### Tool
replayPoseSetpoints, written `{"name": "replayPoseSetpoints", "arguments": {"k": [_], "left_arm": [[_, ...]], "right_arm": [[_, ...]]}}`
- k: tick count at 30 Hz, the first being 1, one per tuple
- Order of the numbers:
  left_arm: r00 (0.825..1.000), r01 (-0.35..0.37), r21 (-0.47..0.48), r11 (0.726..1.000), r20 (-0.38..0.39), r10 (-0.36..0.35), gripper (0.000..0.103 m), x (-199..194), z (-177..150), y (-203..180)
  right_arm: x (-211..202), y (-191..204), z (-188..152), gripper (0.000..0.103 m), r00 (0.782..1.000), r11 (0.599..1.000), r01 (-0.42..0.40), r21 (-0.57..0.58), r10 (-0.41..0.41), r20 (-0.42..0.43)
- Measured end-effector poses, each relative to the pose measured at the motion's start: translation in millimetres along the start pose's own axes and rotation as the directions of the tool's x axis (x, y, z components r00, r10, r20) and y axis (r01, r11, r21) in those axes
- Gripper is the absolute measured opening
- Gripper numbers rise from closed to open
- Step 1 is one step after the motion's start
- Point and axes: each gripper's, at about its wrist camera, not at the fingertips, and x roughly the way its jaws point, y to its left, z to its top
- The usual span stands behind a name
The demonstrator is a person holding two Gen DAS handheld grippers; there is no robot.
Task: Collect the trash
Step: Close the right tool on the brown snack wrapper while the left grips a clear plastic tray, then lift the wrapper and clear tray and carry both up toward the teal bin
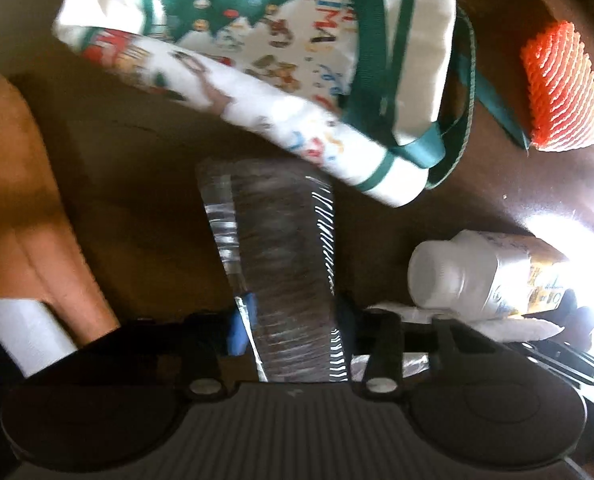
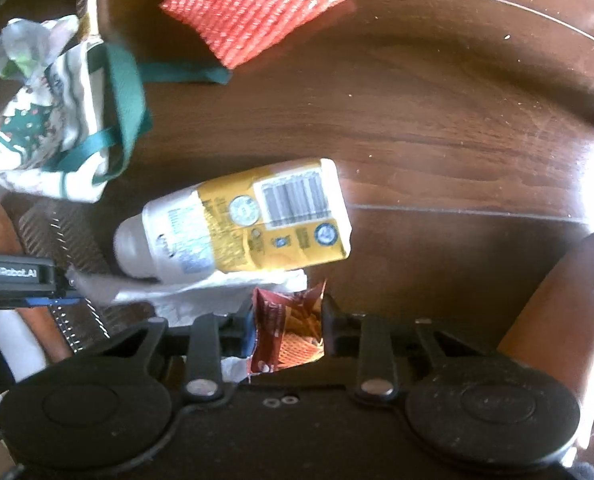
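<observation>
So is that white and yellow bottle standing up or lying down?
Lying down. The bottle rests on its side on the wooden table, white cap end pointing left, partly over a white tissue.

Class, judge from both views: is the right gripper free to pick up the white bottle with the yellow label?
Probably not yet. The right gripper is already shut on a snack wrapper. The bottle lies just ahead on a tissue, with nothing between.

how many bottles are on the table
1: a white bottle with a yellow label lies on its side on the table, partly over a white tissue. Others may be hidden inside the tote bag.
</observation>
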Motion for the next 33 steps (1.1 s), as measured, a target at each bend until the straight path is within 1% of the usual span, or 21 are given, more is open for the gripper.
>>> {"name": "replayPoseSetpoints", "arguments": {"k": [1, 2, 4, 5, 7, 9, 15, 17, 19, 20, 23, 26, 28, 29, 30, 31, 32, 33], "left_arm": [[1.000, -0.004, 0.004, 1.000, -0.007, 0.004, 0.022, -2.6, -2.2, 0.7], [1.000, -0.009, 0.007, 1.000, -0.014, 0.009, 0.006, -5.2, -4.6, 1.3], [1.000, -0.022, 0.019, 1.000, -0.015, 0.022, 0.006, -14.7, -8.3, -0.7], [1.000, -0.030, 0.048, 0.998, -0.007, 0.031, 0.006, -19.9, -10.7, -1.6], [0.999, -0.036, 0.071, 0.997, 0.009, 0.035, 0.005, -29.9, -15.7, -1.8], [1.000, -0.013, 0.061, 0.998, 0.022, 0.011, 0.005, -38.3, -24.2, 2.9], [0.997, 0.027, 0.069, 0.997, 0.076, -0.032, 0.003, -75.9, -33.3, 7.5], [0.994, 0.035, 0.084, 0.996, 0.096, -0.043, 0.003, -103.0, -35.4, 4.9], [0.991, 0.050, 0.094, 0.994, 0.119, -0.061, 0.003, -118.8, -39.1, 4.4], [0.994, 0.033, 0.094, 0.995, 0.098, -0.042, 0.003, -124.1, -39.3, 6.3], [0.991, 0.039, 0.100, 0.994, 0.123, -0.051, 0.003, -123.7, -38.5, 5.3], [0.992, 0.024, 0.099, 0.995, 0.123, -0.037, 0.004, -119.9, -38.2, 8.8], [0.993, 0.010, 0.095, 0.995, 0.116, -0.021, 0.008, -110.1, -35.4, 6.8], [0.993, 0.001, 0.096, 0.995, 0.116, -0.012, 0.016, -107.2, -33.5, 5.4], [0.993, 0.000, 0.103, 0.995, 0.114, -0.011, 0.032, -103.7, -31.5, 3.7], [0.994, 0.004, 0.111, 0.994, 0.107, -0.015, 0.056, -99.9, -29.7, 2.8], [0.995, 0.005, 0.113, 0.994, 0.099, -0.016, 0.067, -94.4, -28.0, 1.6], [0.995, -0.003, 0.115, 0.993, 0.098, -0.008, 0.074, -89.0, -26.5, 0.6]], "right_arm": [[-3.7, 2.1, -0.9, 0.030, 1.000, 1.000, 0.004, -0.004, -0.004, 0.000], [-8.2, 4.6, -2.4, 0.030, 1.000, 1.000, 0.006, -0.009, -0.006, 0.002], [-19.9, 10.5, -3.6, 0.029, 1.000, 1.000, 0.005, -0.017, -0.005, 0.008], [-27.4, 13.6, -4.9, 0.028, 1.000, 1.000, 0.011, -0.024, -0.011, 0.015], [-43.0, 19.8, -7.6, 0.028, 0.999, 0.999, 0.013, -0.035, -0.012, 0.036], [-59.2, 23.4, -10.7, 0.028, 0.998, 0.999, 0.025, -0.037, -0.023, 0.060], [-110.9, 32.2, -27.4, 0.027, 0.987, 0.999, -0.005, -0.044, 0.012, 0.163], [-132.9, 37.7, -31.9, 0.027, 0.981, 0.998, -0.002, -0.056, 0.013, 0.193], [-150.5, 42.5, -37.8, 0.027, 0.977, 0.998, -0.009, -0.056, 0.021, 0.214], [-160.8, 43.6, -42.6, 0.027, 0.972, 0.999, -0.021, -0.049, 0.032, 0.231], [-187.6, 46.0, -52.8, 0.027, 0.960, 0.997, -0.071, -0.031, 0.077, 0.270], [-204.6, 46.8, -58.4, 0.027, 0.945, 0.994, -0.103, -0.021, 0.105, 0.309], [-209.6, 45.0, -55.9, 0.027, 0.939, 0.992, -0.124, -0.007, 0.120, 0.322], [-209.3, 44.0, -52.9, 0.027, 0.938, 0.991, -0.133, -0.003, 0.126, 0.324], [-209.3, 42.5, -49.9, 0.027, 0.938, 0.990, -0.138, 0.002, 0.130, 0.322], [-207.7, 41.4, -46.3, 0.027, 0.939, 0.990, -0.143, 0.007, 0.133, 0.317], [-204.7, 40.8, -43.1, 0.027, 0.940, 0.989, -0.149, 0.009, 0.139, 0.311], [-201.2, 40.4, -38.8, 0.027, 0.941, 0.988, -0.154, 0.010, 0.143, 0.305]]}}
